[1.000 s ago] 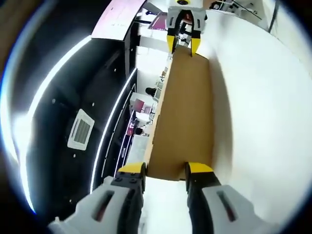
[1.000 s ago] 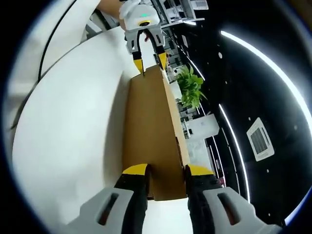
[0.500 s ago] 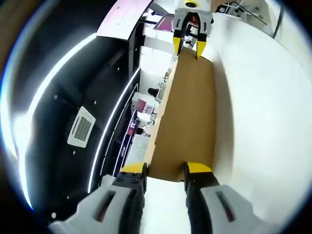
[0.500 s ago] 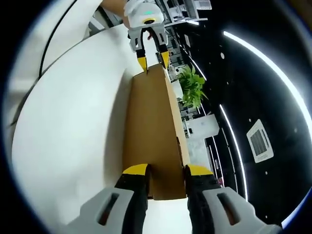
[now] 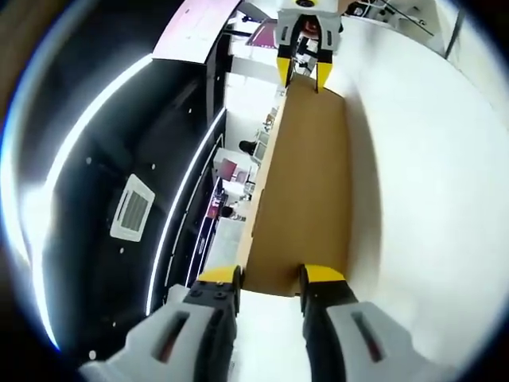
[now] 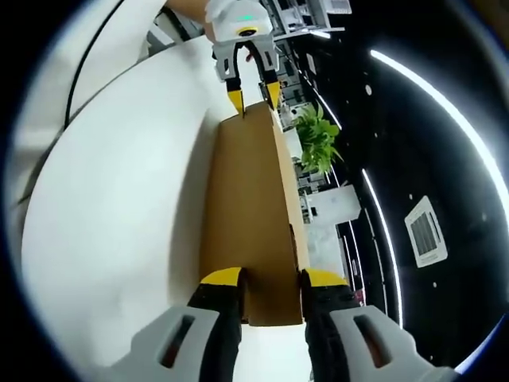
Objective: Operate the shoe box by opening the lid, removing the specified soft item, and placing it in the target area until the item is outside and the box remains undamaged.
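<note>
Left gripper view: our left gripper point(image 5: 270, 278) is pinching the near end of the shoe box lid point(image 5: 306, 175), against the white table point(image 5: 429, 199). Right gripper view: our right gripper point(image 6: 270, 278) is clamping the lid's opposite end. Uneven lifting could be twisting and creasing the cardboard. Since the earlier frame, both grips are holding unchanged; only the views are tilting slightly.
</note>
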`<control>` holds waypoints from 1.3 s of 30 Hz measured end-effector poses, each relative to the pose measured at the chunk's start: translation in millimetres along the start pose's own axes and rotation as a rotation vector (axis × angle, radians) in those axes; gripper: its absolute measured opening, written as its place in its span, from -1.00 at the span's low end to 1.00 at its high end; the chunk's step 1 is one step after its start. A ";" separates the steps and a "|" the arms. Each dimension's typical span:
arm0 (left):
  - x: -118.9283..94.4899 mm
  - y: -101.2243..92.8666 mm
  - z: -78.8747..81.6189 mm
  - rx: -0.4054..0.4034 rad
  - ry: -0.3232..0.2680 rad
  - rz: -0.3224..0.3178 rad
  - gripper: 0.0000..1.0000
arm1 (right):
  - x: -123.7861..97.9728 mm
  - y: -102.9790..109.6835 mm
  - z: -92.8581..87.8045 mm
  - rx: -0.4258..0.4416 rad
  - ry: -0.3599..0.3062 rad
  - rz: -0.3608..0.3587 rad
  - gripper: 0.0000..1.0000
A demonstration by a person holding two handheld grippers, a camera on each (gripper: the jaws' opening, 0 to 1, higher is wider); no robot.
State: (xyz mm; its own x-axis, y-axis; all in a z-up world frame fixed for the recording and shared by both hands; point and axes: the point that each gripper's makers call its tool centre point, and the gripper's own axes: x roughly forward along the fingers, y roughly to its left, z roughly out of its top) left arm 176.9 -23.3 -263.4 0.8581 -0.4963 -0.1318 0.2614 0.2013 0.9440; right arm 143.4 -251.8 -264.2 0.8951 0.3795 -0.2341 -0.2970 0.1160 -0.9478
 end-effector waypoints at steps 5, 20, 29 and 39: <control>-1.3 3.6 0.9 0.000 -0.005 0.004 -0.40 | -1.0 -2.6 -0.2 -0.003 -0.002 -0.008 -0.46; -5.7 16.1 4.4 0.008 -0.008 0.033 -0.41 | -6.1 -13.2 3.6 0.009 -0.016 -0.027 -0.46; -6.5 19.1 4.7 -0.011 -0.003 0.040 -0.40 | -7.1 -15.2 4.6 0.010 -0.019 -0.031 -0.46; -9.7 31.4 5.9 -0.115 -0.012 0.073 -0.39 | -8.8 -25.9 6.5 0.051 -0.036 -0.069 -0.46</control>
State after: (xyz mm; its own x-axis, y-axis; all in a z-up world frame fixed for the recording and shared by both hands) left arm 174.2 -17.1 -230.6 0.8716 -0.4866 -0.0596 0.2478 0.3323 0.9100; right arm 141.0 -252.2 -236.2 0.9017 0.4020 -0.1594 -0.2522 0.1895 -0.9489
